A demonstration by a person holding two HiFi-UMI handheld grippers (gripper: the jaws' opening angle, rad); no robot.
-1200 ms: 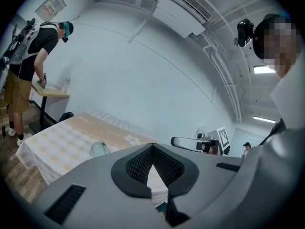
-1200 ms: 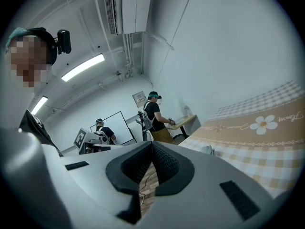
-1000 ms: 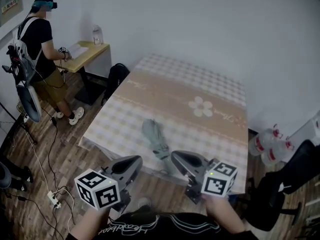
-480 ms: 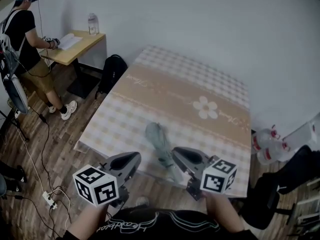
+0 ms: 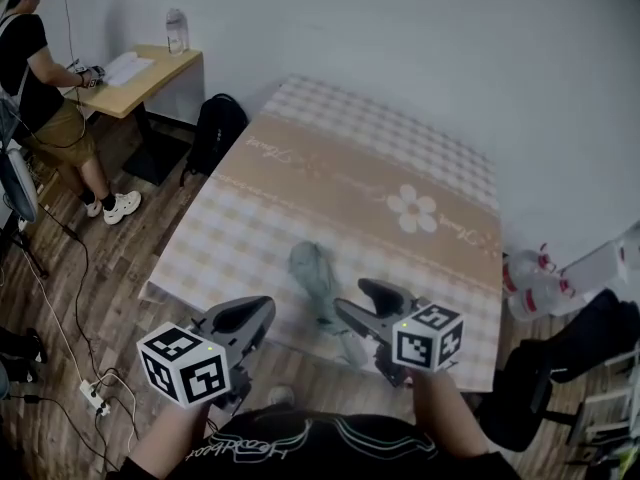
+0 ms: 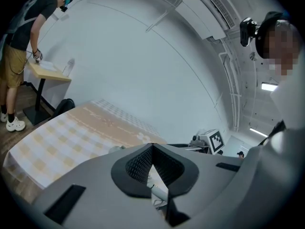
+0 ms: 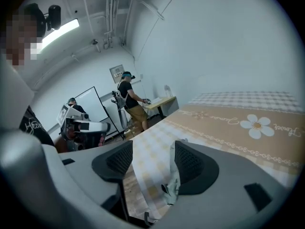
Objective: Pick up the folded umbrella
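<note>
The folded umbrella (image 5: 312, 273) is pale grey-green and lies on the checked tablecloth near the table's front edge, its handle end towards me. My right gripper (image 5: 355, 299) hovers just right of its near end. Its jaws have just been opening and now stand apart. In the right gripper view the umbrella (image 7: 172, 185) shows low in the gap between the jaws of the right gripper (image 7: 151, 149), and the pads do not touch it. My left gripper (image 5: 255, 313) hangs off the table's front edge, left of the umbrella. The left gripper (image 6: 152, 147) has its pads meeting, with nothing held.
The table (image 5: 400, 168) carries a beige checked cloth with a flower print. At the far left a person (image 5: 30, 58) stands at a wooden desk (image 5: 140, 68), with a black backpack (image 5: 215, 133) beside it. Water bottles (image 5: 530, 283) and a black chair (image 5: 590, 348) stand on the right. Cables cross the floor.
The right gripper's jaws have gone from together to apart. Both grippers have sunk a little and come nearer the umbrella. The umbrella has not moved on the table.
</note>
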